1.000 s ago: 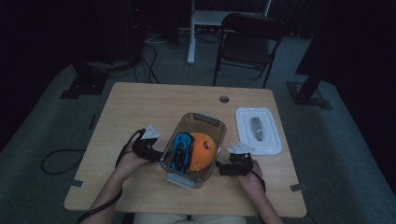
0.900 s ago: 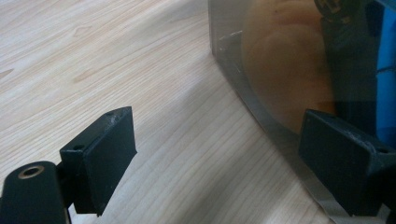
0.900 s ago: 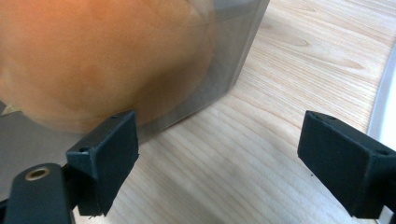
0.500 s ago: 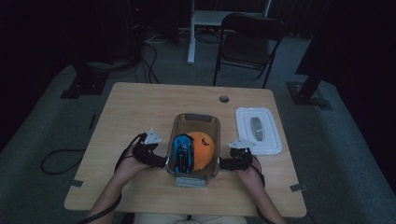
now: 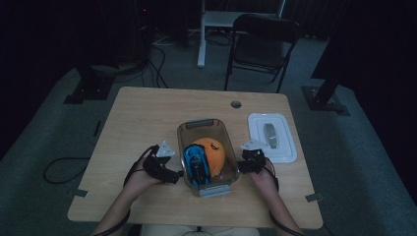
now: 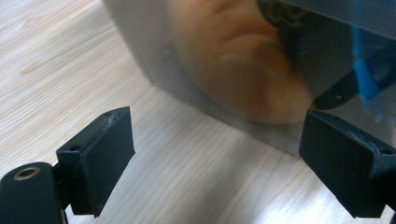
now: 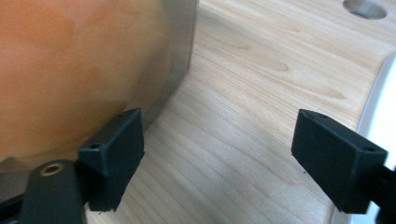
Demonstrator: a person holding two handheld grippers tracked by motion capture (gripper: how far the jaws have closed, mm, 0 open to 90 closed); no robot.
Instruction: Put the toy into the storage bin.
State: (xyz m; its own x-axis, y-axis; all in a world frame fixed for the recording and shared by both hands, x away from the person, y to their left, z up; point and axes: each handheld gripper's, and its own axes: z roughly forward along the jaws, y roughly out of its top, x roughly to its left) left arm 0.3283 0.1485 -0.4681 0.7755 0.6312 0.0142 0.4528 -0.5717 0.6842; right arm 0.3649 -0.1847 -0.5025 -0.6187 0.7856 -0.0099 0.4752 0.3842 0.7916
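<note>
One clear container [image 5: 206, 129], one lid [image 5: 271, 137], two toys.

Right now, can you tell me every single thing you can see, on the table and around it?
Clear plastic tub: one, see-through grey, middle of the table.
Orange ball: one, orange, inside the tub.
Blue toy car: one, blue and black, inside the tub beside the ball.
White rectangular lid: one, white with a grey handle, on the table right of the tub.
Light wooden table: one, pale wood, with a round hole near its far edge.
Black folding chair: one, black, behind the table.
Left gripper: one, black, open at the tub's left side.
Right gripper: one, black, open at the tub's right side.
</note>
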